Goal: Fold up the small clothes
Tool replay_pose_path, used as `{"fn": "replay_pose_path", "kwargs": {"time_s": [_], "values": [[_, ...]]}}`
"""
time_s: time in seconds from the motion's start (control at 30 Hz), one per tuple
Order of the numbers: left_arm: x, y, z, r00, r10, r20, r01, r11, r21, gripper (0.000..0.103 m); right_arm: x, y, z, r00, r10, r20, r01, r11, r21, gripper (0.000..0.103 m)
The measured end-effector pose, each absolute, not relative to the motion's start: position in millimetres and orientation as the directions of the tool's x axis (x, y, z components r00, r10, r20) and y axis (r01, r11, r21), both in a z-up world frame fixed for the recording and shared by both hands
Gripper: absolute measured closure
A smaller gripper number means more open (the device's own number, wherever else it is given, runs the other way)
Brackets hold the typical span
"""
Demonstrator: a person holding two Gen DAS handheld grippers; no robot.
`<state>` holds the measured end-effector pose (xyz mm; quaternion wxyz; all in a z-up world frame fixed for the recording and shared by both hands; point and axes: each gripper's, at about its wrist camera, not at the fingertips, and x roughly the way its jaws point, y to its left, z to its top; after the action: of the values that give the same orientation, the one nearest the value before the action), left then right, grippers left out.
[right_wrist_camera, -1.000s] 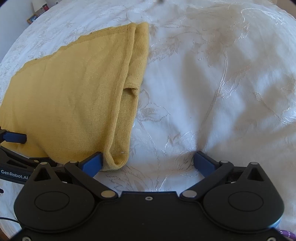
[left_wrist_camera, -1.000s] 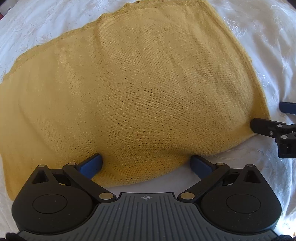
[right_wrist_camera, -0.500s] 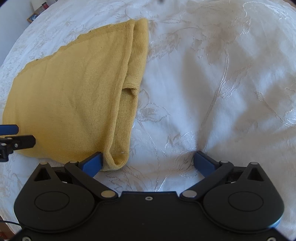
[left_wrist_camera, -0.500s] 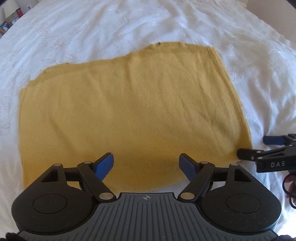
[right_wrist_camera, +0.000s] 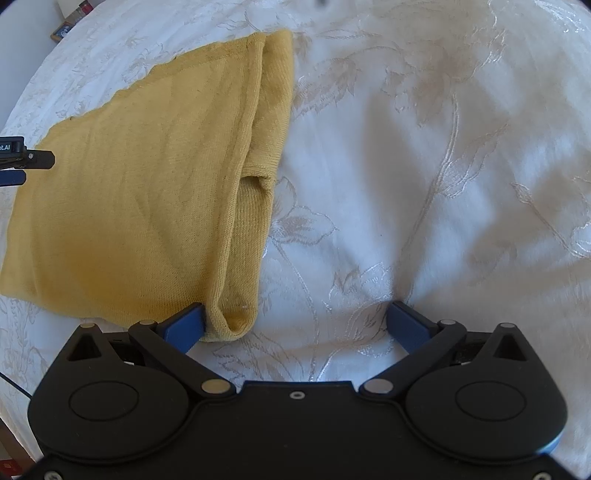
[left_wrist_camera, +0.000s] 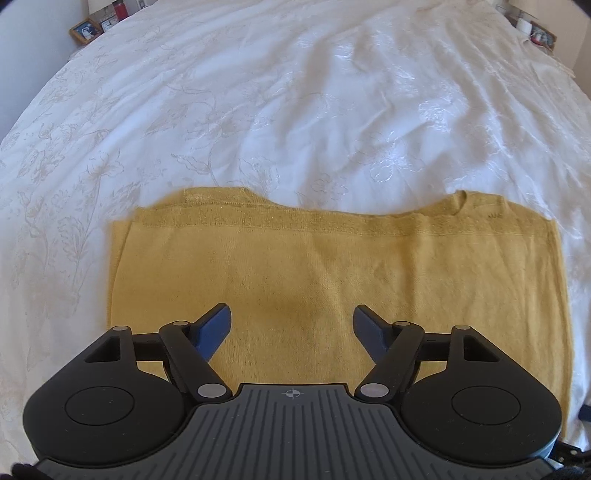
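A mustard-yellow knit garment (left_wrist_camera: 332, 273) lies folded flat on a white embroidered bedspread (left_wrist_camera: 295, 110). My left gripper (left_wrist_camera: 291, 326) hovers above its near edge, open and empty. In the right wrist view the garment (right_wrist_camera: 147, 192) lies to the left, with a folded sleeve edge (right_wrist_camera: 258, 184) along its right side. My right gripper (right_wrist_camera: 295, 325) is open low over the bedspread (right_wrist_camera: 424, 166); its left finger (right_wrist_camera: 184, 326) touches the garment's near right corner. The left gripper's fingertips (right_wrist_camera: 33, 160) show at the left edge.
Picture frames and small items (left_wrist_camera: 99, 22) stand beyond the bed's far left corner, more small items (left_wrist_camera: 535, 31) at the far right. The bedspread stretches beyond and to the right of the garment.
My left gripper has lifted and pulled back from the garment, so the whole garment and far bed now show. My right gripper has hardly moved.
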<state>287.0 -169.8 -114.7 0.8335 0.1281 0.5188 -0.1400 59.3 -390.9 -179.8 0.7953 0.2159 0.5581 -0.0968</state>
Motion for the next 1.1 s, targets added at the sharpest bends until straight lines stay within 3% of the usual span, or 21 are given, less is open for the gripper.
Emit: {"fn": "replay_pose_path", "kwargs": {"time_s": [0.23,0.53,0.77,0.87,1.0,1.1], "values": [[305,-174,-152,0.325,-0.06,-0.944,0.376,0.924,0.071,0.027,66,-394,-181,0.344,0.099,-0.934,0.401,0.884,0.241,0.0],[314,-167,-160,0.293,-0.074,-0.953,0.385,0.922,0.046,0.017,73,-425,-168,0.4,0.171,-0.9,0.475,0.801,0.364,0.001],[319,-165,-164,0.283,-0.061,-0.957,0.387,0.92,0.056,0.011,99,-437,-155,0.485,0.179,-0.856,0.438,0.797,0.416,0.001],[320,-166,-160,0.279,-0.061,-0.958,0.385,0.921,0.053,0.012,110,-438,-159,0.506,0.222,-0.834,0.421,0.78,0.463,0.001],[315,-163,-141,0.296,-0.09,-0.951,0.376,0.926,0.029,0.025,120,-441,-169,0.507,0.278,-0.816,0.412,0.754,0.512,0.001],[303,-158,-129,0.308,-0.119,-0.944,0.377,0.926,0.006,0.025,125,-440,-176,0.497,0.299,-0.815,0.406,0.75,0.522,0.001]]}}
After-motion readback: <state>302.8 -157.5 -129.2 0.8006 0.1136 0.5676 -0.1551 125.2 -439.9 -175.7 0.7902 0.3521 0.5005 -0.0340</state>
